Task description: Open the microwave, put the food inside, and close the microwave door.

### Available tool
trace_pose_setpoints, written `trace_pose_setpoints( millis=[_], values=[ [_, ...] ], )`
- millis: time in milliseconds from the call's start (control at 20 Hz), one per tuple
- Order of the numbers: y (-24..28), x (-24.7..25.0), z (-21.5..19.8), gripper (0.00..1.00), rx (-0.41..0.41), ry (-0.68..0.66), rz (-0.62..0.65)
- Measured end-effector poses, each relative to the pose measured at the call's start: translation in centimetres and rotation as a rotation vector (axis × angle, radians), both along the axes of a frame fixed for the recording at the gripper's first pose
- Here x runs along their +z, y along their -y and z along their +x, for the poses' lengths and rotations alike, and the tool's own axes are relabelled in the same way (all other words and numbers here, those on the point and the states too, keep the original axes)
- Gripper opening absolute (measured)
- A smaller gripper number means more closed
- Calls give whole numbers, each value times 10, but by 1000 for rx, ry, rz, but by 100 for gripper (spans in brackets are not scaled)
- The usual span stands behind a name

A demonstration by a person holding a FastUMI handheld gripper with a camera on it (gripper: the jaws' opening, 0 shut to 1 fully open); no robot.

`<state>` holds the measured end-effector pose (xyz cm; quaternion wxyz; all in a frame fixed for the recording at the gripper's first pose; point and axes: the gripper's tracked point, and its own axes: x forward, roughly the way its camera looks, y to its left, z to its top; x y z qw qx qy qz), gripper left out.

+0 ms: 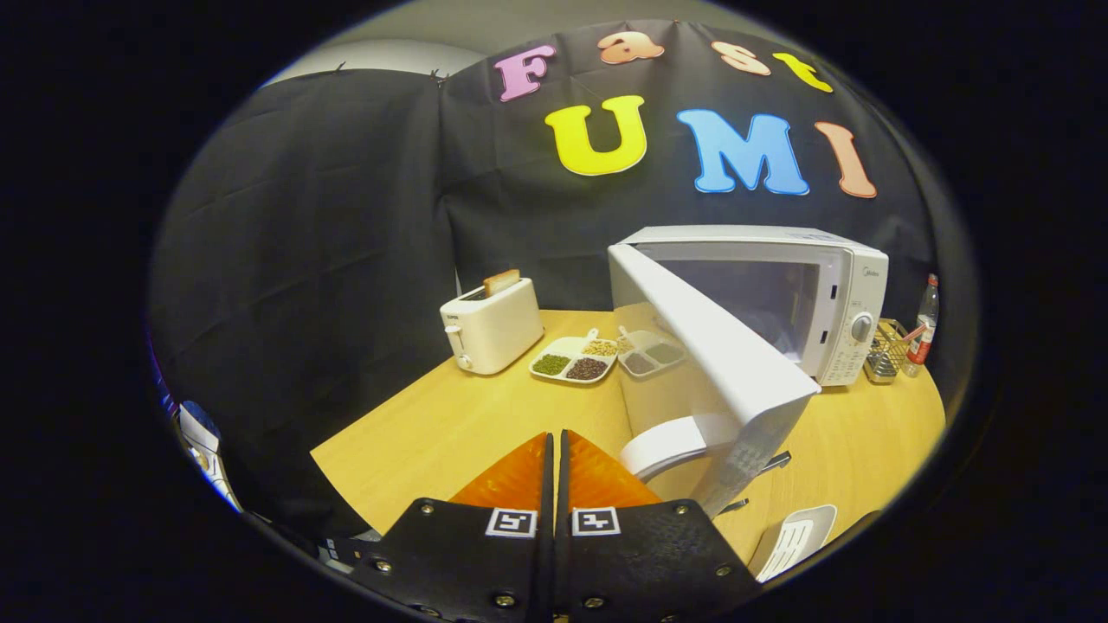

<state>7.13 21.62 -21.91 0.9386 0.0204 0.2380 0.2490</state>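
Note:
A white microwave [831, 294] stands at the back right of the wooden table [450, 424]. Its door [718, 355] is swung wide open toward me, hinged on the left, with the handle [666, 443] on its outer face just right of my fingers. The cavity [753, 298] shows behind the door. A divided white plate of beans and grains [574, 357] lies beyond my fingers, left of the door. My gripper [555, 450] is shut with nothing between its fingers, close to the left of the door's free edge.
A white toaster [491, 327] with a slice of bread stands at the back left. A wire basket [885, 350] and a bottle [924, 329] sit right of the microwave. A white slotted tray [792, 541] lies at the table's near right edge.

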Motion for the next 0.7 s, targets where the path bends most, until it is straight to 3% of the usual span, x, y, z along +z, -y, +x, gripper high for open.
trace_pose_setpoints(
  millis=[700],
  values=[
    [81,7,51,1,-127,-18,4]
  ],
)
